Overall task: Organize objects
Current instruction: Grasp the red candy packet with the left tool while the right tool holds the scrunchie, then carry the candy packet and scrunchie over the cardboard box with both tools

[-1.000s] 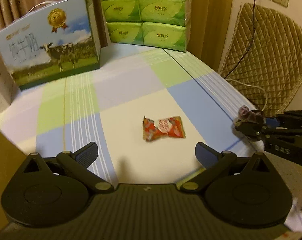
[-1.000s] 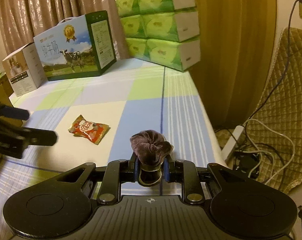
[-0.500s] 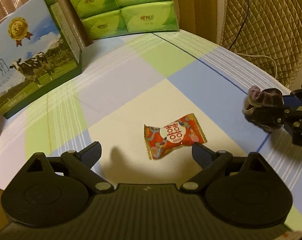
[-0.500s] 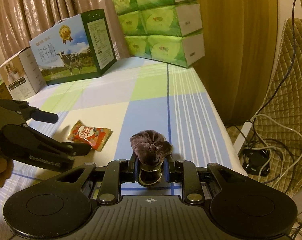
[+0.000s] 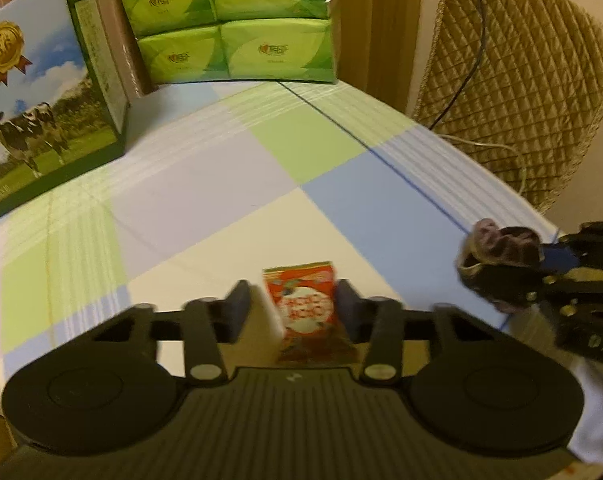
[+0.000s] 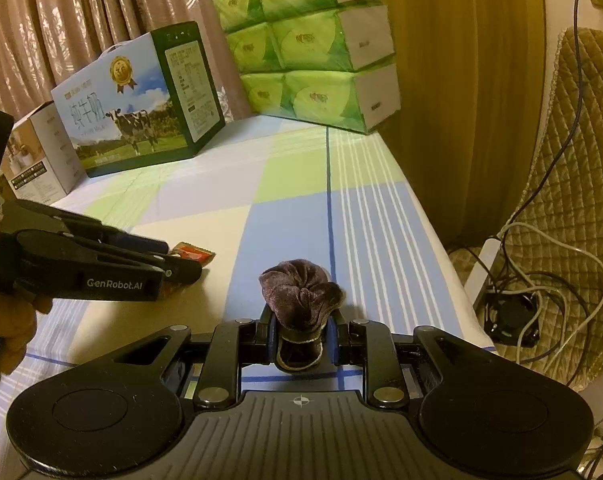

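Observation:
A red snack packet (image 5: pixel 307 312) lies on the checked tablecloth (image 5: pixel 221 200). My left gripper (image 5: pixel 291 308) has its fingers closed in around the packet, one on each side of it. In the right wrist view the packet (image 6: pixel 191 254) peeks out past the left gripper (image 6: pixel 181 264). My right gripper (image 6: pixel 299 338) is shut on a dark purple velvet scrunchie (image 6: pixel 301 292) and holds it above the table's right part. The scrunchie also shows in the left wrist view (image 5: pixel 501 248), held by the right gripper (image 5: pixel 497 268).
A milk carton box with a cow picture (image 6: pixel 141 108) and stacked green tissue packs (image 6: pixel 313 52) stand at the back of the table. A small white box (image 6: pixel 41 156) stands at the left. A quilted chair (image 5: pixel 521 88), cables and a power strip (image 6: pixel 483 264) lie off the right edge.
My left gripper moved forward over the snack packet and its fingers closed in from wide open to either side of it. My right gripper still holds the scrunchie.

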`<action>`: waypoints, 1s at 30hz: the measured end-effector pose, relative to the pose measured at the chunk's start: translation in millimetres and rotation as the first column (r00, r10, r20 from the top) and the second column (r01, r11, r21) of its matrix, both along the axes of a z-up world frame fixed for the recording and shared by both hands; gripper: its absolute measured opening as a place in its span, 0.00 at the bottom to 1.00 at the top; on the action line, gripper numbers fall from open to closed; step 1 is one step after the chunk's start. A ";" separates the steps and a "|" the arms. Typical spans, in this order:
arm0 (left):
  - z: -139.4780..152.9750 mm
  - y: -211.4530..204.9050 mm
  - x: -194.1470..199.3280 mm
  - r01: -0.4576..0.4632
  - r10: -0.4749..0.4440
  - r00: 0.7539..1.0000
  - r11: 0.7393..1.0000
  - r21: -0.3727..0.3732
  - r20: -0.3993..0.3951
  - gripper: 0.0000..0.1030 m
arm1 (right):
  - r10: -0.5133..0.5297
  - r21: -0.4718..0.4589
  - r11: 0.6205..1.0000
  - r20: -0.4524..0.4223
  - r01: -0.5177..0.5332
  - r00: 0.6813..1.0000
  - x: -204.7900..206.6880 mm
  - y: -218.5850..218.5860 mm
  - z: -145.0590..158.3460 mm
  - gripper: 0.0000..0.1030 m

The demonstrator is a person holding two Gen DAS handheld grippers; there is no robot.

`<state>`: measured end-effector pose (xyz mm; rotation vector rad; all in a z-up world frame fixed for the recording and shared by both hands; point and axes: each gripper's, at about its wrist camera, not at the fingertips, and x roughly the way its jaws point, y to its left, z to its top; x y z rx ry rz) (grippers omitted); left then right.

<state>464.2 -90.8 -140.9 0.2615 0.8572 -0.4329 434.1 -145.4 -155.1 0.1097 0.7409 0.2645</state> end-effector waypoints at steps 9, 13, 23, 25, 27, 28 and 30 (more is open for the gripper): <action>10.6 6.8 -17.7 -0.121 0.114 0.989 0.991 -0.061 -0.097 0.22 | 0.003 0.014 1.000 -0.015 -0.003 1.000 -13.9 2.6 11.9 0.20; 26.8 14.1 -39.0 -0.145 0.137 0.986 0.986 -0.077 -0.098 0.22 | 0.014 0.024 1.000 -0.018 -0.014 1.000 -27.6 4.3 29.1 0.20; 92.3 46.5 -125.9 -0.194 0.189 0.981 0.972 -0.136 -0.048 0.22 | 0.082 0.032 0.996 -0.010 -0.081 0.997 -89.2 17.1 99.5 0.20; 105.8 54.0 -147.6 -0.200 0.197 0.980 0.968 -0.149 -0.035 0.22 | 0.101 0.024 0.995 -0.001 -0.101 0.995 -106.9 23.8 114.4 0.20; 120.5 62.6 -170.4 -0.209 0.208 0.978 0.964 -0.165 -0.023 0.22 | 0.116 0.019 0.993 0.011 -0.116 0.993 -126.6 31.3 128.7 0.20; 127.9 67.5 -182.2 -0.216 0.216 0.976 0.961 -0.175 -0.017 0.22 | 0.123 0.018 0.992 0.018 -0.123 0.992 -137.3 34.9 135.5 0.20; 141.6 76.4 -206.8 -0.224 0.227 0.974 0.956 -0.190 -0.002 0.22 | 0.130 0.020 0.991 0.028 -0.131 0.991 -157.9 41.7 147.5 0.20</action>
